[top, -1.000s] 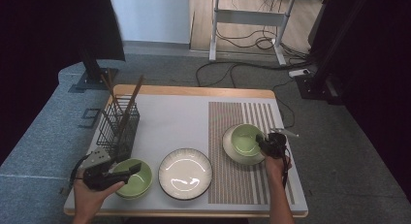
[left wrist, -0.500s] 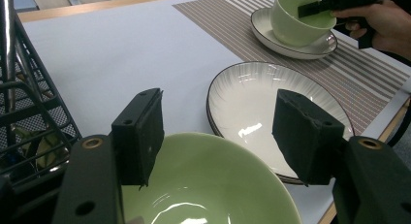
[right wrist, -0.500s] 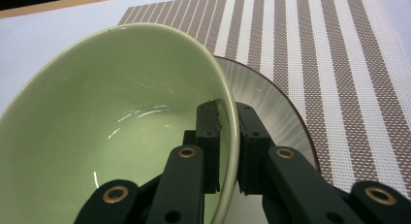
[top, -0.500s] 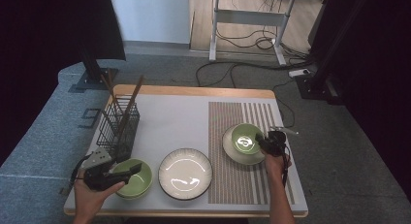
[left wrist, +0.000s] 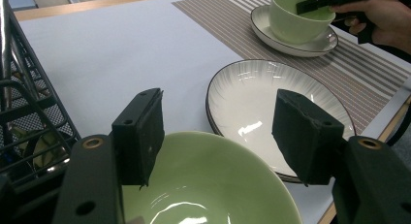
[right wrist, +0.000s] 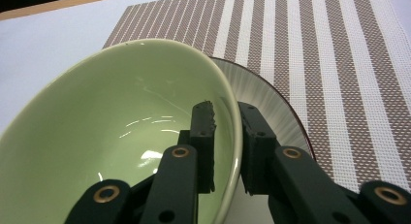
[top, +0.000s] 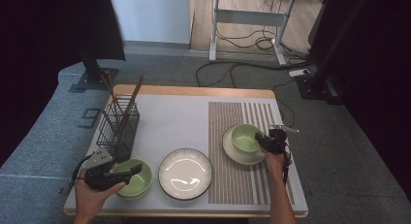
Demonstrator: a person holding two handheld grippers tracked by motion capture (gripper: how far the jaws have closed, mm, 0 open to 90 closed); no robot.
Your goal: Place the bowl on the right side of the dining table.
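Note:
A green bowl (top: pixel 245 136) stands on a white plate (top: pixel 237 156) on the striped mat (top: pixel 232 185) at the right. My right gripper (top: pixel 261 140) straddles that bowl's (right wrist: pixel 111 117) near rim, one pad inside and one outside. Its jaws (right wrist: pixel 227 112) have just been opening, and a small gap shows at the inner pad. At the front left, my left gripper (top: pixel 134 169) hangs open just over a second green bowl (top: pixel 138 183). In the left gripper view the wide jaws (left wrist: pixel 218 115) frame that bowl (left wrist: pixel 203 185) without touching it.
A larger white plate (top: pixel 185 173) lies at the front middle between the two bowls. A black wire rack (top: pixel 118 124) with chopsticks stands at the left, close behind the left bowl. The table's front edge (top: pixel 194 215) runs just under both hands.

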